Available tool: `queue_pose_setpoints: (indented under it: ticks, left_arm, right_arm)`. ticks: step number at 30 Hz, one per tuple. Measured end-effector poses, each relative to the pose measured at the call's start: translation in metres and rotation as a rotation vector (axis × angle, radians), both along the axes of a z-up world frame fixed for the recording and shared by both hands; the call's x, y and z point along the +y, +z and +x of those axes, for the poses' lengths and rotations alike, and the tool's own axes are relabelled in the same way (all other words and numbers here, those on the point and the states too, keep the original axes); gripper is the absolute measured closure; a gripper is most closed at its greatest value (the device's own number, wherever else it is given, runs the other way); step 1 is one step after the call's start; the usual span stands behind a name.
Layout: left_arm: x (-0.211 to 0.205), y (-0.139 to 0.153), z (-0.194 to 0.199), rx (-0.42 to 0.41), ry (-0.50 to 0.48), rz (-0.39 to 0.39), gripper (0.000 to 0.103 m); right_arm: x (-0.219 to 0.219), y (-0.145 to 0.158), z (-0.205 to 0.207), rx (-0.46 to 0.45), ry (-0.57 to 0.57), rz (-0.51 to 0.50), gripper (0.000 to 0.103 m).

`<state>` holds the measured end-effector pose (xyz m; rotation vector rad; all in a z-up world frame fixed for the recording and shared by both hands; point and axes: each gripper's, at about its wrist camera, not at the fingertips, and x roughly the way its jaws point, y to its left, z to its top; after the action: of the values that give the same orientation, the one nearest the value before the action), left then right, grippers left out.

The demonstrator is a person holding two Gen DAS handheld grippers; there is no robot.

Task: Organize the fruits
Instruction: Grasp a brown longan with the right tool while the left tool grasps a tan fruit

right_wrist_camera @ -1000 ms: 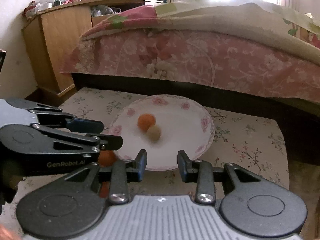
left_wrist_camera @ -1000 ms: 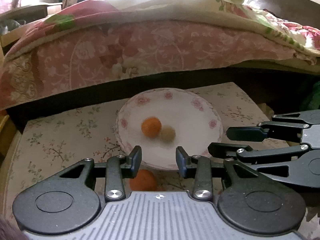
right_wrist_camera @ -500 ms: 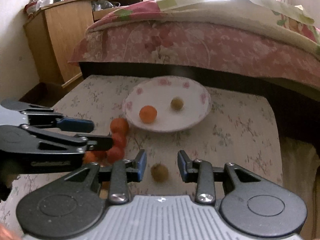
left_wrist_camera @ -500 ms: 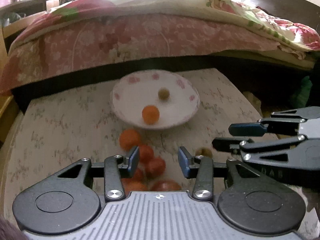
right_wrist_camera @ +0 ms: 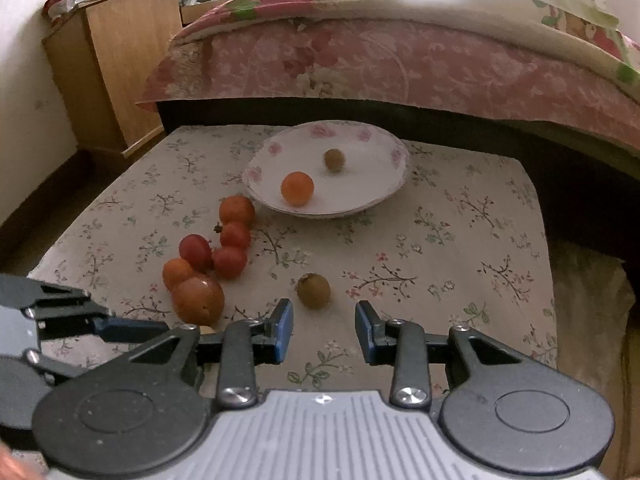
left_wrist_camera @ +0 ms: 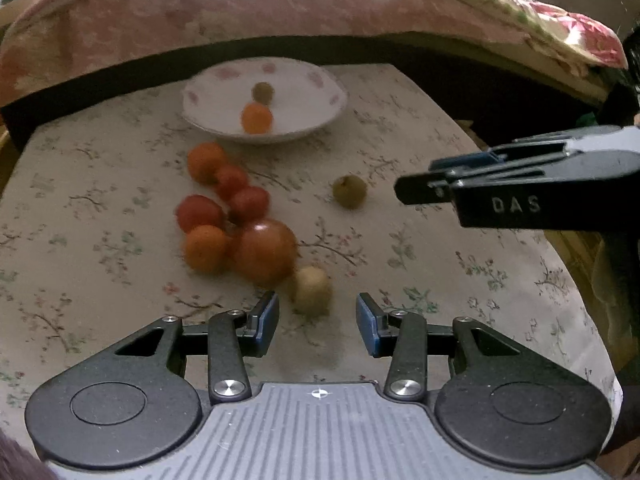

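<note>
**Fruit on a flowered table, both grippers empty**

Filling the far background, a bed (right_wrist_camera: 400, 52) with a pink flowered cover is seen behind the table, and a wooden cabinet (right_wrist_camera: 120, 60) stands to its left. A table (right_wrist_camera: 460, 248) covered in a flowered cloth is set against the bed.

At the table's far side a white plate (right_wrist_camera: 360, 196) with pink roses on its rim is found. Two fruits lie in it, apart from each other: an orange (right_wrist_camera: 297, 188) toward the near side and a small greenish-brown fruit (right_wrist_camera: 334, 159) behind it.

A cluster of fruit is gathered on the cloth just in front of the plate's left edge: a large tomato (left_wrist_camera: 266, 254) at the near end, two oranges (left_wrist_camera: 206, 248) (left_wrist_camera: 206, 162), and three small tomatoes (left_wrist_camera: 200, 213) (left_wrist_camera: 249, 204) (left_wrist_camera: 231, 181) touching one another between them.

The left gripper (left_wrist_camera: 317, 322) is held low over the near edge, its jaws spread and empty; a yellowish-brown fruit (left_wrist_camera: 311, 290) lies on the cloth just ahead of the gap, beside the large tomato. The right gripper (right_wrist_camera: 324, 332) is likewise spread with nothing between its fingers, and a greenish-brown fruit (right_wrist_camera: 313, 290) rests alone on the cloth just ahead of its left finger.
</note>
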<state>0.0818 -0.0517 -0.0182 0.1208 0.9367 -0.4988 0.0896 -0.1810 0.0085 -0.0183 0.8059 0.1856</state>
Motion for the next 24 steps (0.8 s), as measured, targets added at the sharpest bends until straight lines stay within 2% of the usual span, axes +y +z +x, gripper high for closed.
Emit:
queue_pose_setpoints:
  ticks: [7,16,20,24]
  left_arm:
    - [-0.008,-0.014,0.008,0.017,0.029,-0.003,0.053]
    - [-0.009,-0.017,0.01,-0.021,0.048,-0.027,0.054]
    - [-0.007,-0.018,0.008,-0.034,0.047,-0.027,0.059]
    - [-0.005,-0.017,0.008,-0.034,0.05,-0.04,0.059]
  right_arm:
    - [-0.004,-0.009,0.007,0.018,0.007,0.013,0.069]
    - [0.002,-0.02,0.021,0.032,0.044,0.026,0.069]
    - [0.009,-0.026,0.03,0.034,0.062,0.029,0.069]
    - [0.014,-0.035,0.038,0.043,0.069,0.018,0.069]
